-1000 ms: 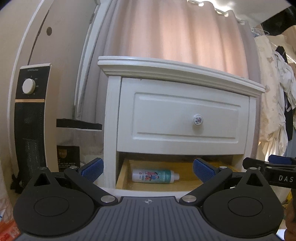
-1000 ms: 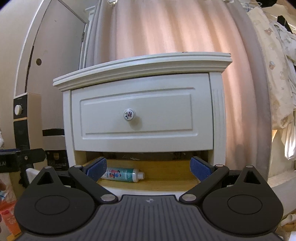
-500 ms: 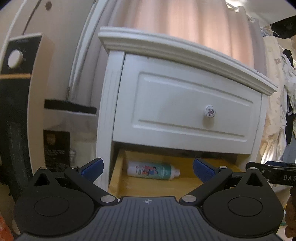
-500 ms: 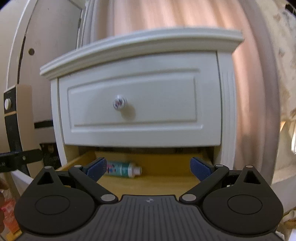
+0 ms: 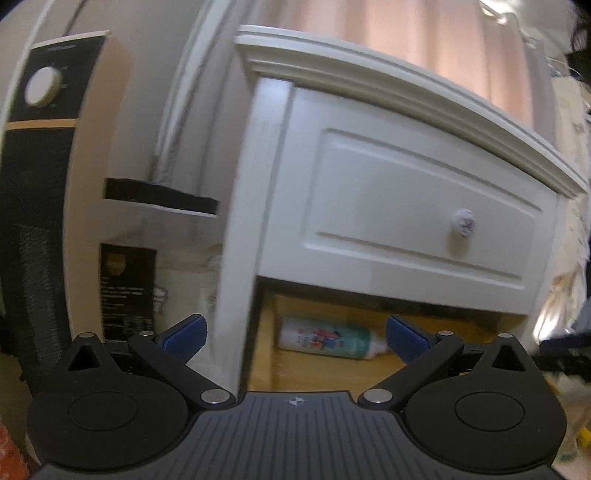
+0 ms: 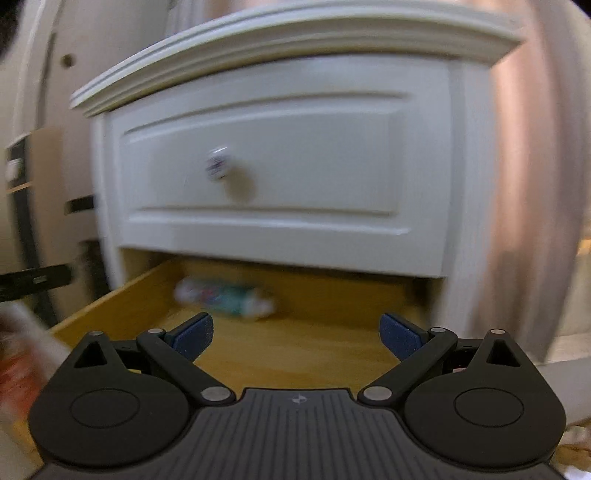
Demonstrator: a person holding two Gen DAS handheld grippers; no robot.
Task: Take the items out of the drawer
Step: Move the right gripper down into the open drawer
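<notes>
Two grippers are seen, one in each wrist view. The left gripper is held spread wide with nothing between its blue pads; the right gripper is likewise spread wide and carries nothing.

Just beyond the fingers, one pulled-out lower drawer with a yellow wooden floor is seen. One bottle is contained in it, lying on its side: white and teal, with a printed label and its cap toward 3 o'clock. In the left wrist view the bottle is found at about 12 o'clock from the gripper, near the drawer's left wall. In the right wrist view the bottle is blurred and lies at about 11 o'clock, toward the back of the drawer. No other item can be made out inside.

Above the open drawer, one shut upper drawer front is seen on the white nightstand, with one round patterned knob.

Farther off, at 9 o'clock in the left wrist view, one black and cream appliance with a single white dial is seen. A pink curtain hangs behind the nightstand.
</notes>
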